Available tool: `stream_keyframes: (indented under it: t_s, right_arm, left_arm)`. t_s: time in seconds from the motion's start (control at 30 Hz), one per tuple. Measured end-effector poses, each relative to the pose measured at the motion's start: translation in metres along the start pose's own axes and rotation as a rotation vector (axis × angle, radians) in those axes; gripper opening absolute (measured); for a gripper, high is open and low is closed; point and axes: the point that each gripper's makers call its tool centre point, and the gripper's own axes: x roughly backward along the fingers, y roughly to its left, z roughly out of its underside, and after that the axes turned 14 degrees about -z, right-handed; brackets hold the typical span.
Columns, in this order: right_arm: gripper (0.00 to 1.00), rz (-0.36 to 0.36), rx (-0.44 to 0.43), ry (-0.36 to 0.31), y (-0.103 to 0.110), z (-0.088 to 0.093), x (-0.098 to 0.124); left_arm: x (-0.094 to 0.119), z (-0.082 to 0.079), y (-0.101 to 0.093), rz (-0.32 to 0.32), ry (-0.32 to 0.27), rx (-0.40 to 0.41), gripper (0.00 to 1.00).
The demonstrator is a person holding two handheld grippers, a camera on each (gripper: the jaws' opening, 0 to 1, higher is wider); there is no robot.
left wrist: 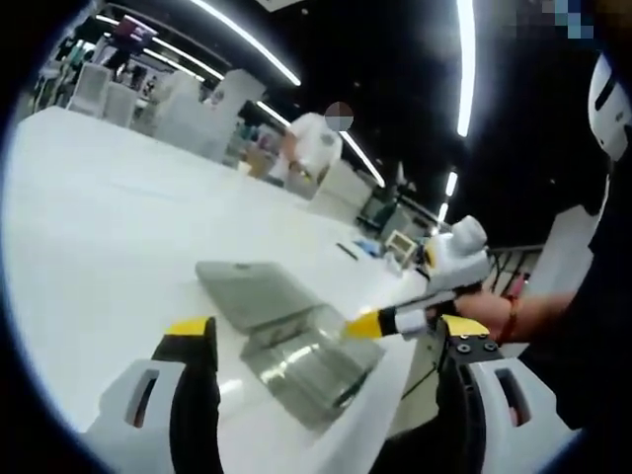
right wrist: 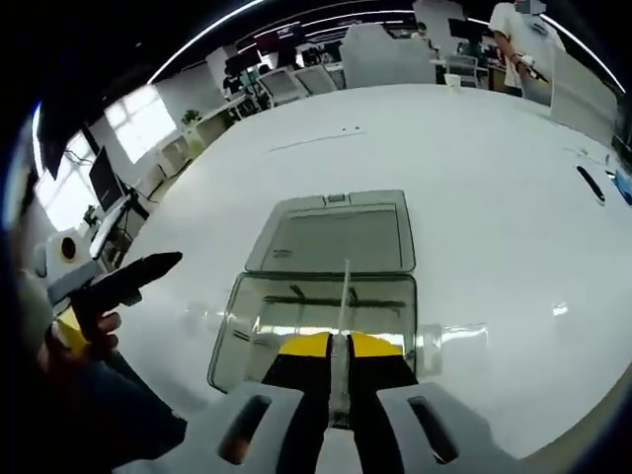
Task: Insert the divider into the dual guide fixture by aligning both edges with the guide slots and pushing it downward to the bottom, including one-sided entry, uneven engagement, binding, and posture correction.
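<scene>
Between the yellow-tipped jaws of the right gripper (right wrist: 338, 357), a thin clear divider (right wrist: 343, 306) is pinched edge-on, the jaws clenched on its lower part. It stands up from the jaws over the open clear box (right wrist: 314, 326) that seems to serve as the guide fixture, whose grey lid (right wrist: 334, 237) lies folded back flat on the white table (right wrist: 474, 178). In the left gripper view the right gripper (left wrist: 367, 324) reaches in at the fixture's (left wrist: 311, 367) near corner. The left gripper (left wrist: 326, 341) hovers above, jaws released and wide apart, holding nothing.

The step in hand looks like approach and alignment: the divider is over the fixture, and whether either edge has entered a slot is too fine to tell. The next move probably calls for squaring the sheet to both slots before pressing down evenly, or it may bind on one side.

The fixture sits near the table's front edge; the tabletop beyond and to both sides offers wide room.
</scene>
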Motion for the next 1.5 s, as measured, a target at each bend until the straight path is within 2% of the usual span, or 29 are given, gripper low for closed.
stream_keyframes:
  t_s: [0.67, 0.87, 1.0, 1.03, 1.07, 1.2, 1.27, 1.4, 1.5]
  right_arm:
    - [0.0, -0.017, 0.037, 0.018, -0.006, 0.008, -0.013]
    - [0.0, -0.026, 0.037, 0.009, -0.004, 0.008, -0.011]
    - [0.02, -0.049, 0.039, 0.026, -0.004, 0.008, -0.011]
    - [0.03, -0.073, 0.045, 0.033, -0.003, 0.007, -0.011]
    - [0.03, -0.081, 0.024, 0.039, -0.003, 0.009, -0.01]
    - [0.07, -0.117, 0.058, 0.023, -0.002, 0.006, -0.008]
    - [0.09, -0.164, 0.076, 0.025, 0.003, 0.005, -0.008]
    - [0.17, -0.195, 0.107, 0.024, 0.001, 0.001, -0.006]
    - [0.17, -0.221, 0.121, 0.031, 0.0, 0.001, -0.004]
  left_arm:
    - [0.002, 0.004, -0.007, 0.008, 0.011, -0.03, 0.89]
    - [0.004, 0.006, -0.011, 0.004, 0.006, -0.042, 0.89]
    - [0.004, 0.009, -0.013, -0.006, 0.01, -0.048, 0.89]
    - [0.005, 0.009, -0.014, -0.008, 0.01, -0.047, 0.89]
    - [0.005, 0.01, -0.014, -0.011, 0.01, -0.047, 0.89]
    - [0.004, 0.012, -0.016, -0.031, 0.014, -0.048, 0.88]
    - [0.002, 0.013, -0.018, -0.044, 0.008, -0.057, 0.88]
    - [-0.004, 0.016, -0.014, -0.109, 0.005, -0.073, 0.87]
    - [-0.007, 0.018, -0.015, -0.151, -0.006, -0.06, 0.86]
